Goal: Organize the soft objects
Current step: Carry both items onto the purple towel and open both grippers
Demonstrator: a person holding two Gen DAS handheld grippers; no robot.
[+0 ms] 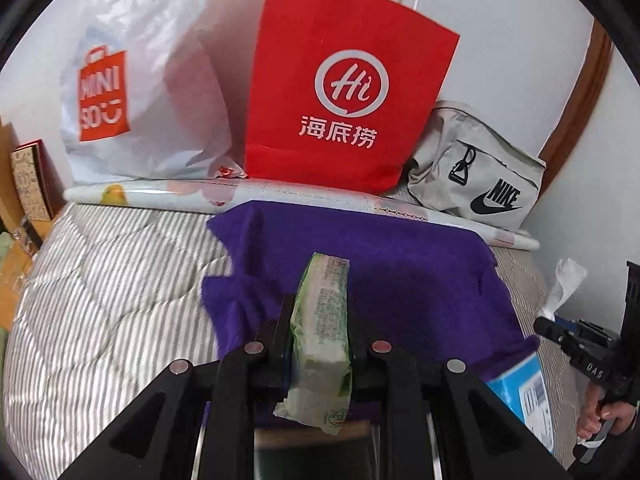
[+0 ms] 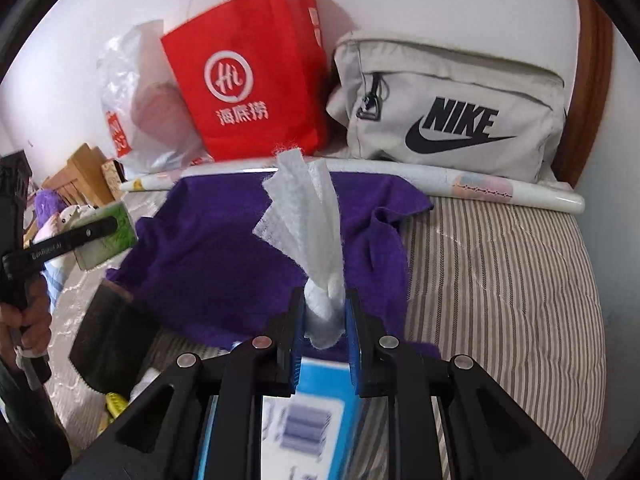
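In the left wrist view my left gripper (image 1: 320, 320) is shut on a green tissue pack (image 1: 320, 344), held upright over a purple towel (image 1: 400, 272) on the bed. My right gripper (image 2: 325, 300) is shut on a white tissue (image 2: 304, 216) that fans upward from its blue pads. A blue tissue box (image 2: 316, 384) sits blurred just under it. The purple towel (image 2: 224, 248) lies crumpled beyond both grippers. The right wrist view also shows the left gripper (image 2: 80, 236) with the green pack (image 2: 112, 232) at the left edge. The right gripper (image 1: 552, 326) appears at the left view's right edge.
Against the wall stand a red paper bag (image 1: 348, 88), a white plastic bag (image 1: 132, 92) and a grey Nike pouch (image 2: 452, 108). A rolled printed sheet (image 1: 280, 196) lies in front of them. A striped quilt (image 2: 500, 280) covers the bed. Wooden furniture (image 2: 84, 172) is at the left.
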